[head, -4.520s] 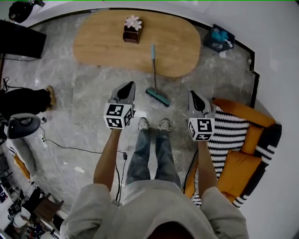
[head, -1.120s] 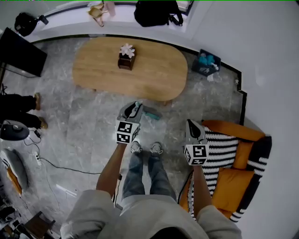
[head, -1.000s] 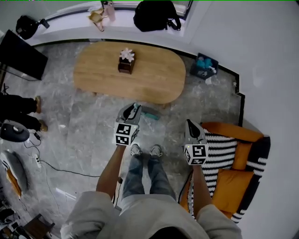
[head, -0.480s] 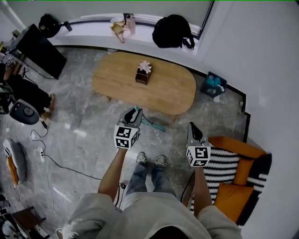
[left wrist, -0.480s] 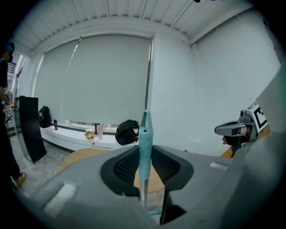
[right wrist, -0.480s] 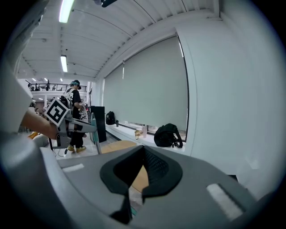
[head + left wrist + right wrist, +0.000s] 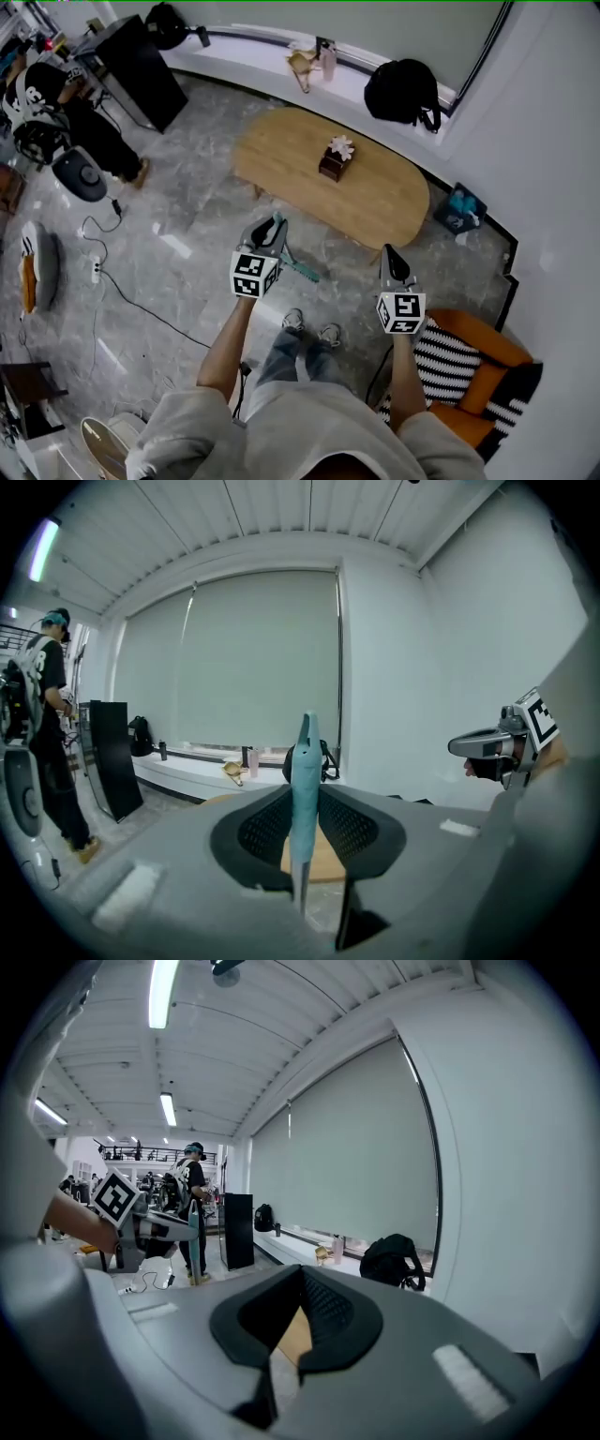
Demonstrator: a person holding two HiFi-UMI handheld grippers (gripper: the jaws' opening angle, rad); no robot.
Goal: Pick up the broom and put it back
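Closest in, the person's shoes (image 7: 311, 328) stand on the grey marble floor (image 7: 187, 244). Just ahead of them the left gripper (image 7: 270, 225) has its jaws clamped part-way closed on the teal handle of the broom (image 7: 303, 761). The handle stands upright between the pads with its tip poking above them, and the brush end hangs low in front of the shoes. From above I cannot tell whether the brush end clears the floor.

The right gripper (image 7: 391, 255) is held alongside, well apart from the broom, its jaws closed tip to tip on nothing.

Beyond lie the oval wooden table (image 7: 281, 150) with a flower box (image 7: 335, 159), then the window ledge (image 7: 253, 56) and a black backpack (image 7: 403, 92).

The pick-up looks done, so this is the carrying step. Next comes finding the broom's resting place, which is not evident here, while swinging the brush end clear of the table.
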